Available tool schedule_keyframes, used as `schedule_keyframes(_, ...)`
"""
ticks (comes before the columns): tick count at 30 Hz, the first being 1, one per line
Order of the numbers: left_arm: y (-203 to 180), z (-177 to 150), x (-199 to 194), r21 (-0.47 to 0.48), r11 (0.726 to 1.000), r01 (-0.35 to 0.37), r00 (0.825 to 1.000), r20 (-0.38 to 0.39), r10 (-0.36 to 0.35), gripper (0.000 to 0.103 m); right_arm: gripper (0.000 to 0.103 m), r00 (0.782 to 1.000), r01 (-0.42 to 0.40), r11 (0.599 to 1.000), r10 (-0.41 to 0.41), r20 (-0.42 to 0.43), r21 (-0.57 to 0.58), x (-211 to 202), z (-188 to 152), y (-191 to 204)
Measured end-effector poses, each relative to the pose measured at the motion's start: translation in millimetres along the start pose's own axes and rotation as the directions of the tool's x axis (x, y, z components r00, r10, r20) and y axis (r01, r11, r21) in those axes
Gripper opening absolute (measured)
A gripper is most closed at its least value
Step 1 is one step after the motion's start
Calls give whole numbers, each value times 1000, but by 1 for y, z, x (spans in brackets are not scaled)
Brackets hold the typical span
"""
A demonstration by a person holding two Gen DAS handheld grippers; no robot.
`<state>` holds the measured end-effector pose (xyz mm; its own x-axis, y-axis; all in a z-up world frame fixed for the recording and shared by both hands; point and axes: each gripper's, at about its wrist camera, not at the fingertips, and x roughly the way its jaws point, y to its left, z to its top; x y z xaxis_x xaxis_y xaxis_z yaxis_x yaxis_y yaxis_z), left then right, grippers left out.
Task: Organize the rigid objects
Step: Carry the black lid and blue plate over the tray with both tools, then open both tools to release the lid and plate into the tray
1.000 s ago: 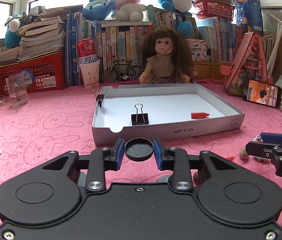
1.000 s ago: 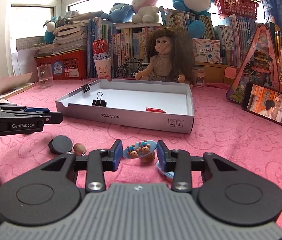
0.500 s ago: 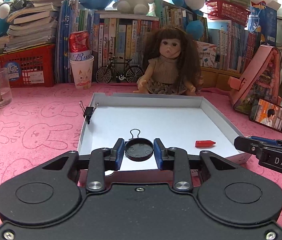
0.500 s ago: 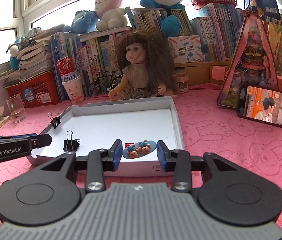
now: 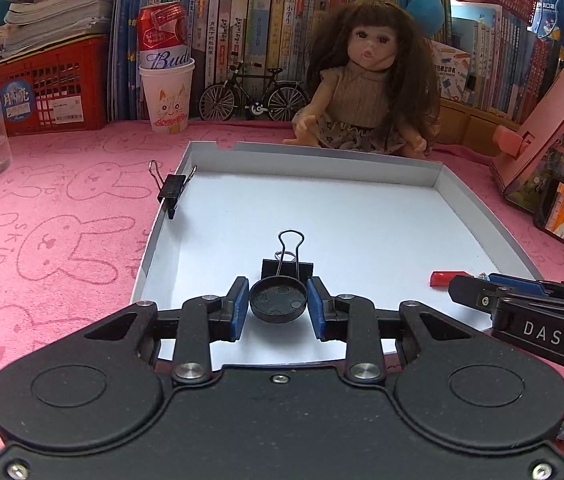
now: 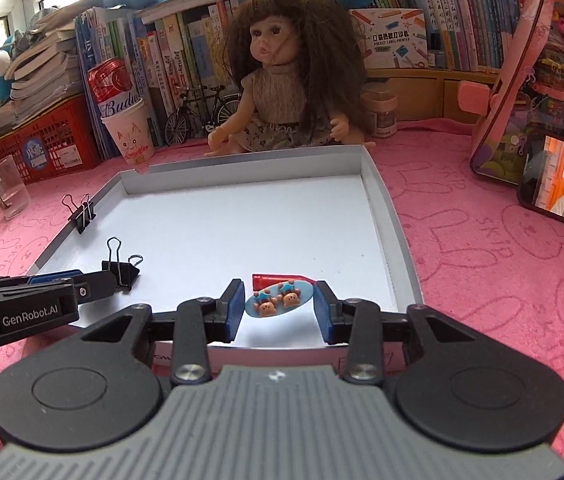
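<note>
Both grippers moved over the white box lid (image 5: 361, 216), left gripper (image 5: 278, 304) clamping black cap (image 5: 278, 300), right gripper (image 6: 280, 304) pinching bear charm (image 6: 278, 300), ready to drop in.

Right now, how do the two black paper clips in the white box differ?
The edge clip is clamped onto the white box at its left wall, handles spread apart. The loose clip grips nothing; it rests on the box floor, one handle raised, just beyond the left tongs. Both are black binder clips with wire handles.

Pink cloth (image 5: 62, 216) with bunny outlines — white tray (image 5: 321, 216), black clips (image 5: 286, 269), red can (image 5: 162, 28).
</note>
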<state>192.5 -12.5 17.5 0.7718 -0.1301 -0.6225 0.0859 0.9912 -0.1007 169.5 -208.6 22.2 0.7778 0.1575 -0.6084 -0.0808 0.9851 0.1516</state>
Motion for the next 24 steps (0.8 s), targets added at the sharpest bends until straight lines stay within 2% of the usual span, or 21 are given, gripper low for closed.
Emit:
schedule_keyframes(10, -5, 6, 15, 11, 999, -30, 1000, -8, 31, 30, 43, 1000, 20, 1000, -20, -21, -9, 19, 9, 3)
schedule_keyframes(24, -10, 14, 26, 30, 998, -54, 999, 12, 53, 30, 44, 999, 35, 999, -35, 0, -30, 37, 20, 8)
